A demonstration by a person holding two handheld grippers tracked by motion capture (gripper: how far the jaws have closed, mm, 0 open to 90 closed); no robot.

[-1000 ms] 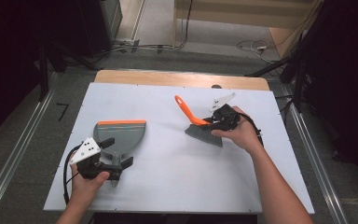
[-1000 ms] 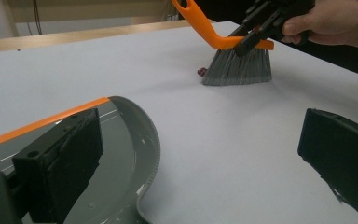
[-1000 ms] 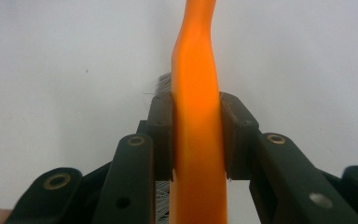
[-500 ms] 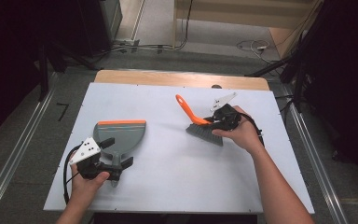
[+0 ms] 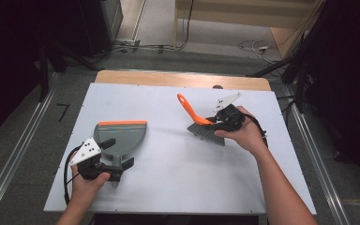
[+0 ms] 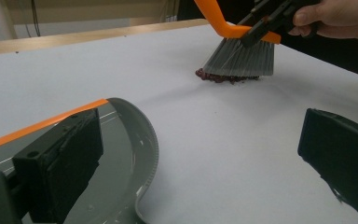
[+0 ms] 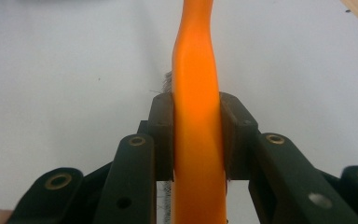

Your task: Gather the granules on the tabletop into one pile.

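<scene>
Two jaws of the right gripper point(image 7: 198, 140) are clamped on the orange handle of the brush point(image 5: 205, 127), whose grey bristles rest on the table point(image 5: 178, 178) over dark crumbs point(image 6: 223, 77). Well apart, the left gripper point(image 5: 122, 161) is spread wide, one jaw over the dustpan point(image 5: 122, 136).

A white table point(image 5: 168, 187) stands on grey floor point(image 5: 23, 140), cables point(image 5: 168, 47) trailing behind it.
</scene>
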